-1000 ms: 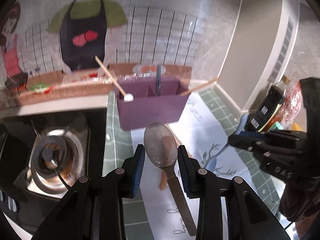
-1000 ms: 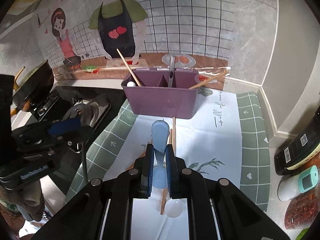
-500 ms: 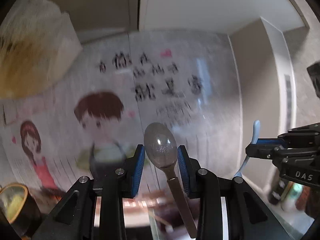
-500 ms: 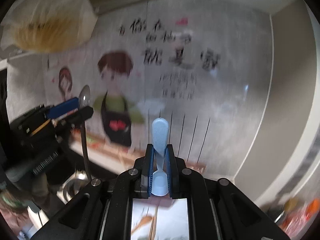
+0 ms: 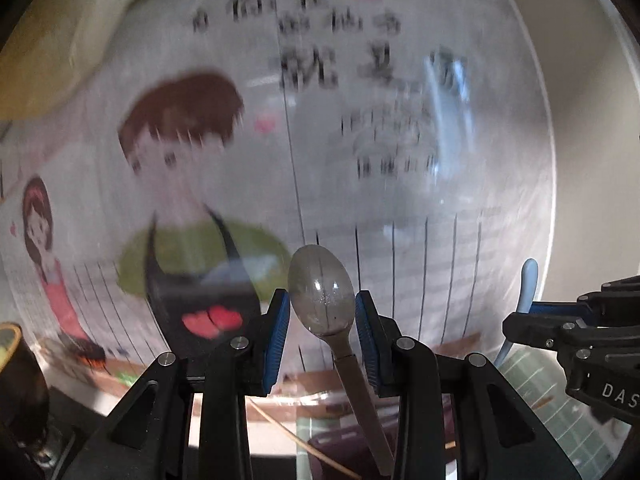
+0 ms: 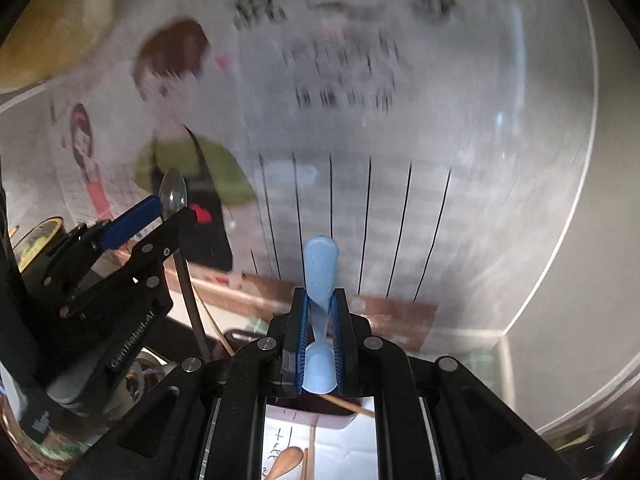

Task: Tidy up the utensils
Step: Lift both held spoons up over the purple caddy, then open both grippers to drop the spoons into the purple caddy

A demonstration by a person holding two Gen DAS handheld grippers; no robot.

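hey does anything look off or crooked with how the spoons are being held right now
Yes. The metal spoon sits askew in the left claw: its bowl is between the pads and its handle slants down to the right. The blue spoon sits straight in the right claw, gripped at its narrow neck.

Home kitchen. Wall sticker (image 5: 192,208) of aproned cartoon cooks at 10 o'clock; stove burner (image 6: 140,372) at 8 o'clock; green checked table mat (image 5: 532,372) at 4 o'clock.

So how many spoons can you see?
3: a metal spoon in the left claw, a blue spoon in the right claw, a wooden-looking spoon on the mat. Others may be hidden.
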